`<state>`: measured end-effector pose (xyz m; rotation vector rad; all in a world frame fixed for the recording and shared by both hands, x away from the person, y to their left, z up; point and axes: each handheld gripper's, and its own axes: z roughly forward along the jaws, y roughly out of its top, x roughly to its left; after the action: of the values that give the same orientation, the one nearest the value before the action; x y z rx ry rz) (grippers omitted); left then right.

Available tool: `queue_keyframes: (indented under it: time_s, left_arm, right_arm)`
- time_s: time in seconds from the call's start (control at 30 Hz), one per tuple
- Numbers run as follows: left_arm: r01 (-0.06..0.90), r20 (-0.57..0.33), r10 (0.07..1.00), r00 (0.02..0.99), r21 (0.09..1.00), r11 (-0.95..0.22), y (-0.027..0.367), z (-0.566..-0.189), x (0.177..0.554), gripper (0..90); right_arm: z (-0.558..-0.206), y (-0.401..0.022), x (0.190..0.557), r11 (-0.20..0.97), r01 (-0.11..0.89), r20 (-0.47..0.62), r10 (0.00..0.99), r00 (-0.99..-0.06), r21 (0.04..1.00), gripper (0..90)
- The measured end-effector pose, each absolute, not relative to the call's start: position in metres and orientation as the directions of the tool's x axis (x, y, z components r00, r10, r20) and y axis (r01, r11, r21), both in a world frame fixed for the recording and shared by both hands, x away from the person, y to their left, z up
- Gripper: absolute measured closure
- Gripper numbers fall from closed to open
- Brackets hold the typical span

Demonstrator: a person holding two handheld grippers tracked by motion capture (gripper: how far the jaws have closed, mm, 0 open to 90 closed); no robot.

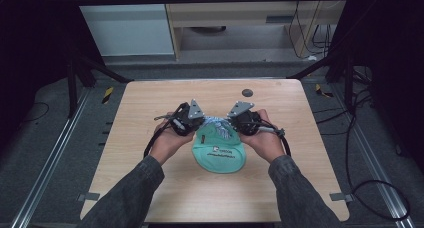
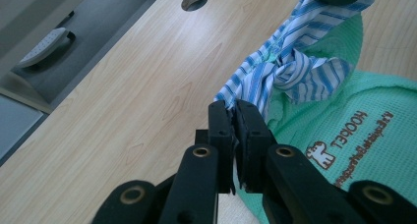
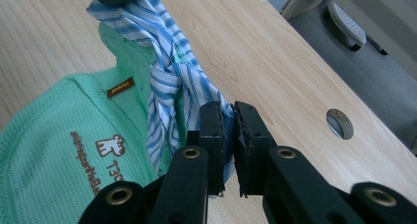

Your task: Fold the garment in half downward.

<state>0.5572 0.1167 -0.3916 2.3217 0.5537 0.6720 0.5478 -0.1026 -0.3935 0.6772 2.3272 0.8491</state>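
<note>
A mint-green waffle-knit bag (image 1: 219,151) with printed lettering lies in the middle of the wooden table (image 1: 150,103). From its far end comes a blue-and-white striped cloth tie (image 1: 218,124), knotted in the middle. My left gripper (image 2: 232,111) is shut on one end of the striped tie (image 2: 275,71). On the other end of the tie (image 3: 174,81) my right gripper (image 3: 228,117) is shut. The two grippers (image 1: 196,122) (image 1: 234,122) face each other across the knot, with the green bag (image 2: 354,130) (image 3: 59,150) below them.
A round cable hole (image 1: 247,92) is set in the table near its far edge. Black cables trail from both grippers over the table sides. Beyond the far edge stand a wooden cabinet (image 1: 240,18) and dark frame bars.
</note>
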Motion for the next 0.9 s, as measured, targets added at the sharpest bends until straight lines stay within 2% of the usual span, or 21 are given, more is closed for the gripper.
queue_keyframes:
  time_s: [0.3, 0.9]
  left_arm:
    - [0.199, 0.322, 0.542, 0.776, 0.690, -0.696, 0.113, -0.381, 0.557, 86.6]
    - [0.204, 0.286, 0.509, 0.812, 0.678, -0.706, 0.110, -0.399, 0.530, 86.5]
  right_arm:
    - [-0.389, -0.107, 0.548, 0.655, 0.261, -0.327, 0.633, -0.702, 0.709, 82.9]
    - [-0.407, -0.116, 0.529, 0.658, 0.256, -0.311, 0.616, -0.724, 0.708, 82.4]
